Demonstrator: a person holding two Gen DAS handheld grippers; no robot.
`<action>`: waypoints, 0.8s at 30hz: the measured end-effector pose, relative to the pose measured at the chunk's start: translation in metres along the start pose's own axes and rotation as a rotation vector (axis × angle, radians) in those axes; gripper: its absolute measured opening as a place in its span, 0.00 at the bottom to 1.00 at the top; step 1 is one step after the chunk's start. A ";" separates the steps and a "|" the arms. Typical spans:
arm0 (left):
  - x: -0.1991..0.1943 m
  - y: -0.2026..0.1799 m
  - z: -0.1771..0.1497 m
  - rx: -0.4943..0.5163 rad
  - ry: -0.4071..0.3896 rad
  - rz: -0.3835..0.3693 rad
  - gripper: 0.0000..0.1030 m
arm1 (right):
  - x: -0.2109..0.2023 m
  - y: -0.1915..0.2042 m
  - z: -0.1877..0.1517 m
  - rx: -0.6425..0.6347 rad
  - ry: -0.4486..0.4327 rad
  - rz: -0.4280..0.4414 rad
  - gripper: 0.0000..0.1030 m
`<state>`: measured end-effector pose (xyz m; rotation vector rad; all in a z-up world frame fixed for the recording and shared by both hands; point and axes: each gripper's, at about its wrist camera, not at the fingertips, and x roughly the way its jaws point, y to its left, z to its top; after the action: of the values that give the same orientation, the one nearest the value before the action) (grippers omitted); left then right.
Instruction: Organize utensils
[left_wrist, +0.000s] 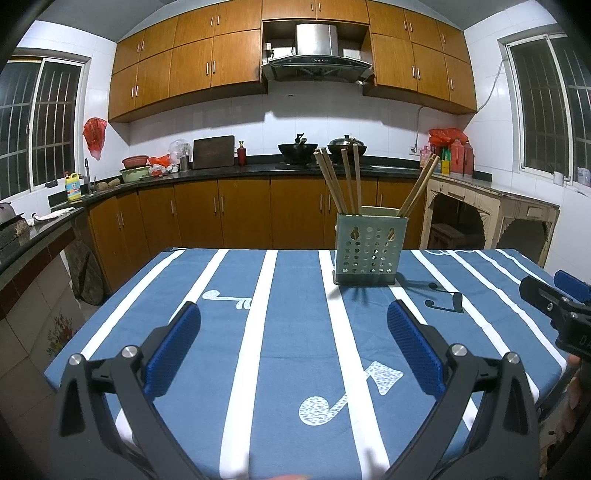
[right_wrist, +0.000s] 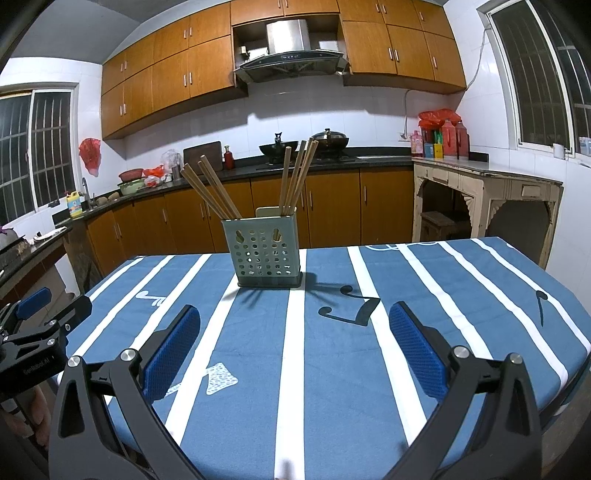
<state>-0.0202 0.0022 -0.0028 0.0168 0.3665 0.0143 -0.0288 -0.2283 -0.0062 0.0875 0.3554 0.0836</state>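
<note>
Left wrist view: the left gripper (left_wrist: 293, 347) is spread wide and empty over the table (left_wrist: 258, 369). The holder (left_wrist: 370, 251) stands ahead of it, slightly right, near the far edge. Six chopsticks (left_wrist: 349, 181) stand in the holder, long axes near upright: four lean left, two right.

Right wrist view: the right gripper (right_wrist: 294, 347) is also released, holding nothing. The holder (right_wrist: 264, 253) stands ahead, slightly left; neither gripper looks clearly nearer. I see no loose utensils around the holder.
</note>
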 end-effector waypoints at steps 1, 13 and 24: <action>0.000 0.000 0.000 0.000 0.000 0.001 0.96 | 0.000 0.000 0.000 0.000 0.000 0.000 0.98; 0.000 0.000 0.000 -0.001 0.002 0.000 0.96 | 0.000 0.000 0.001 0.002 0.002 0.000 0.98; 0.000 0.000 -0.001 -0.001 0.002 -0.001 0.96 | 0.001 0.001 0.001 0.003 0.003 0.000 0.98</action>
<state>-0.0201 0.0019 -0.0037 0.0160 0.3686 0.0136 -0.0277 -0.2277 -0.0052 0.0903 0.3586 0.0835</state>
